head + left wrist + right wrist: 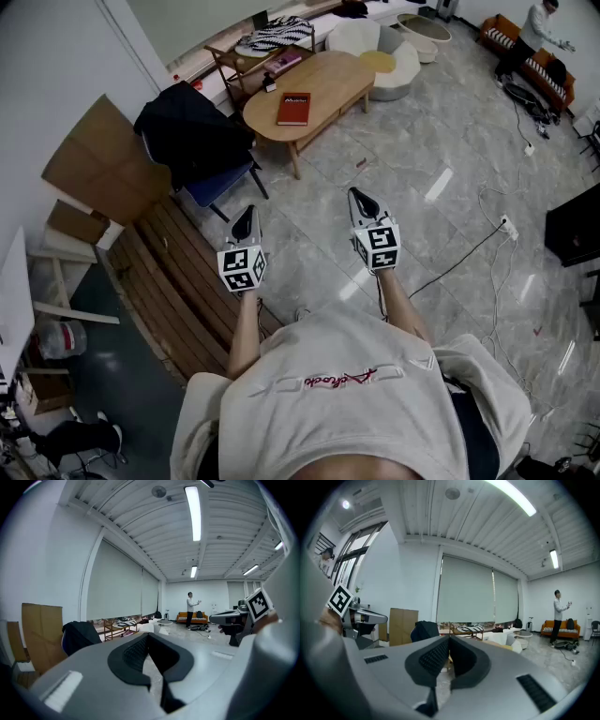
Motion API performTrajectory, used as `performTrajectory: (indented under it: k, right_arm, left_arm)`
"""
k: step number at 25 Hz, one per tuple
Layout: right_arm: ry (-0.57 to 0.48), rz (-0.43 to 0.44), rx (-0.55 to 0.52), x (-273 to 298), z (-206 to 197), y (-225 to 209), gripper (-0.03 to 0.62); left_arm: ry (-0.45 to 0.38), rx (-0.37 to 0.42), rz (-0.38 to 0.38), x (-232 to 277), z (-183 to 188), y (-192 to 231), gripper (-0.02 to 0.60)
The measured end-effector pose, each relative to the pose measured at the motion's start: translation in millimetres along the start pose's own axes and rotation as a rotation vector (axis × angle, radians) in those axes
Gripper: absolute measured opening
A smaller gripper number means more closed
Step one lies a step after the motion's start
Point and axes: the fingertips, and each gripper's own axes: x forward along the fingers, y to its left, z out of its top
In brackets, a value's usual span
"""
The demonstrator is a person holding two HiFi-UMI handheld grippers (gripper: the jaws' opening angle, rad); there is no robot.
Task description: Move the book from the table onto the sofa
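On the distant bench (339,79), the red book (293,109) was judged stiff and light, best pinched along one edge; the left tongs (247,212) and right tongs (357,194) were seen pressed together, empty

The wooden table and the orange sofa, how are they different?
The wooden table is pale brown, oval and on thin legs; the orange sofa is bright and sits low. The table bears the red book; the sofa does not. In the head view the table is close by; the sofa is across the room, beside a standing person. Both stand on the grey floor.
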Motion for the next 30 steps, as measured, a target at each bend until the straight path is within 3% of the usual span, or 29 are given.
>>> performTrajectory:
  k: [17,30]
  right_arm:
    - [0.003,0.005,0.036,5,-9,-15,0.009]
    - [-0.006,0.040,0.030,6,-13,-48,0.009]
  left_arm:
    - [0.020,0.013,-0.006,13,-4,-8,0.009]
    - [0.025,0.008,0.005,36,-5,-42,0.009]
